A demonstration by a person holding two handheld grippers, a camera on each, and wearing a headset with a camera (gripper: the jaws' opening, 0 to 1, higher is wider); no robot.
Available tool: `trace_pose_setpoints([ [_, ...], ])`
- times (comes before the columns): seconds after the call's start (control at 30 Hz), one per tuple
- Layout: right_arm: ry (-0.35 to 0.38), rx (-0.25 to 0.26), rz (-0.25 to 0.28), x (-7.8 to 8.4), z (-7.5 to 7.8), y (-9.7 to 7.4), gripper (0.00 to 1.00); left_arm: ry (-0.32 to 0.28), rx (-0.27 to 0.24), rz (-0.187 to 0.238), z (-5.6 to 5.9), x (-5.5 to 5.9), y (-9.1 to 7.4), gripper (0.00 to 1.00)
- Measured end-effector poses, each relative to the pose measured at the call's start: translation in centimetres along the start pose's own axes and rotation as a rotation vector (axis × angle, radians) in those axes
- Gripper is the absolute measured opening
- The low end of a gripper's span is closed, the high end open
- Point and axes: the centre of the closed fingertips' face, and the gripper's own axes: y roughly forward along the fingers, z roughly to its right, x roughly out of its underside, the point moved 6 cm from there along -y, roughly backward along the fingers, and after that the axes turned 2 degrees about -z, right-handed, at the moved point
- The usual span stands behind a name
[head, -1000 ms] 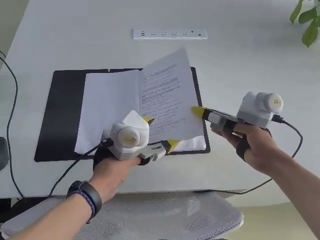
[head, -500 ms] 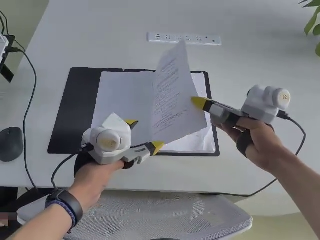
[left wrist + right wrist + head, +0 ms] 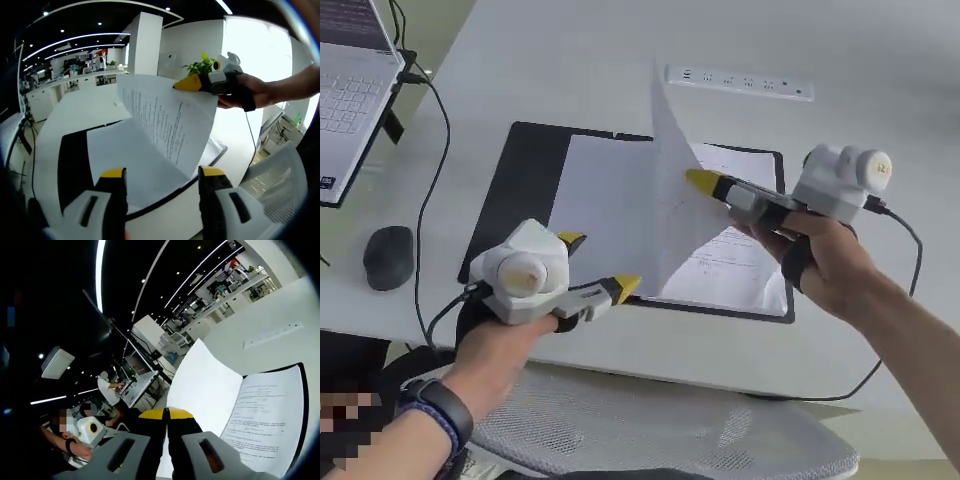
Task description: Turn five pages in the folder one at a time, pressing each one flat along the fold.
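A black folder (image 3: 515,190) lies open on the white table, with white sheets on both sides. One printed page (image 3: 670,190) stands nearly upright over the fold. My right gripper (image 3: 705,182) is shut on its outer edge, and in the right gripper view the yellow tips (image 3: 167,414) close on the page (image 3: 205,385). My left gripper (image 3: 598,263) hovers open at the folder's near edge and holds nothing. In the left gripper view its open jaws (image 3: 163,173) frame the raised page (image 3: 170,120) and the right gripper (image 3: 210,82).
A laptop (image 3: 350,70) and a dark mouse (image 3: 388,257) sit to the left, with cables running between them. At the back of the table lies a white power strip (image 3: 740,82). A mesh chair (image 3: 650,430) is below the table's front edge.
The right gripper has lifted the page from leaning right to standing upright over the fold. The left gripper stays open near the front edge. The head camera has shifted.
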Motion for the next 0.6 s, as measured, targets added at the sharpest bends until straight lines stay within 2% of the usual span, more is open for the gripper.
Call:
trace_pose_setpoints([
  [0.17,-0.002,-0.03,-0.031,0.5,-0.7,2.4,0.0,-0.031,-0.024,0.013,-0.9,0.0,-1.3,0.56],
  [0.3,-0.001,-0.053,-0.067,1.2,-1.1,4.6,0.0,-0.054,-0.048,0.016,-2.2,0.2,-1.9,0.55],
  [0.6,0.015,-0.074,-0.124,2.7,-1.5,8.2,0.0,-0.085,-0.077,0.024,-3.0,0.0,-3.3,0.56],
])
